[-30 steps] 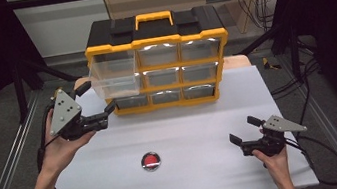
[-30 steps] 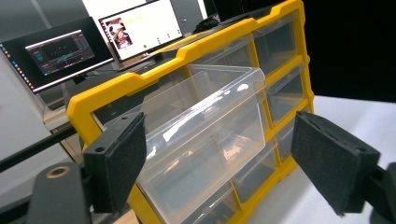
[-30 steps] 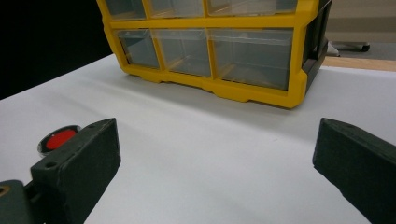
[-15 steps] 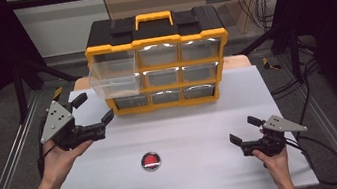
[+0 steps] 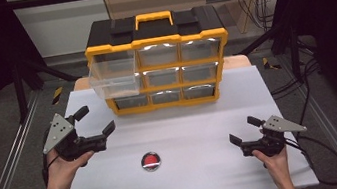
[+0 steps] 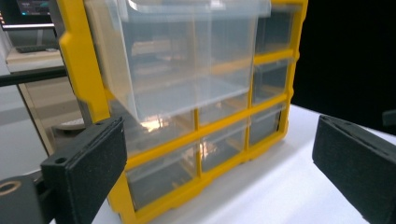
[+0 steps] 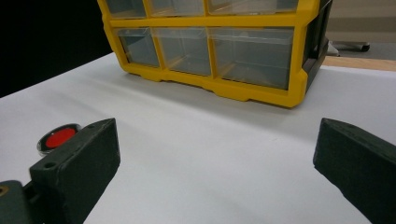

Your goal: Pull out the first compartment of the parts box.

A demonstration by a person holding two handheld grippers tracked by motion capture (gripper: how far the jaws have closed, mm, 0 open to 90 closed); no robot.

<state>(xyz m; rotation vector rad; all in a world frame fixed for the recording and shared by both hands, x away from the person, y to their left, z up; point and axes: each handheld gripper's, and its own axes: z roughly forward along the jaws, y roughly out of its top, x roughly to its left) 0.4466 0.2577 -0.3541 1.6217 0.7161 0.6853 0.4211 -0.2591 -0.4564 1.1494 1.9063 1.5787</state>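
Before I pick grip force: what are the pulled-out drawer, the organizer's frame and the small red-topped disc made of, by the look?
Pulled-out drawer: clear glossy plastic, see-through walls. Frame: yellow moulded plastic, likely rigid. Red-topped disc: shiny silvery rim, possibly metal; too small to tell.

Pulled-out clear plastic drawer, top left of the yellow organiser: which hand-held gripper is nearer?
Left. The left hand-held gripper sits just in front of and below the pulled-out clear plastic drawer, jaws open. The right hand-held gripper is far across the white table, near its right front.
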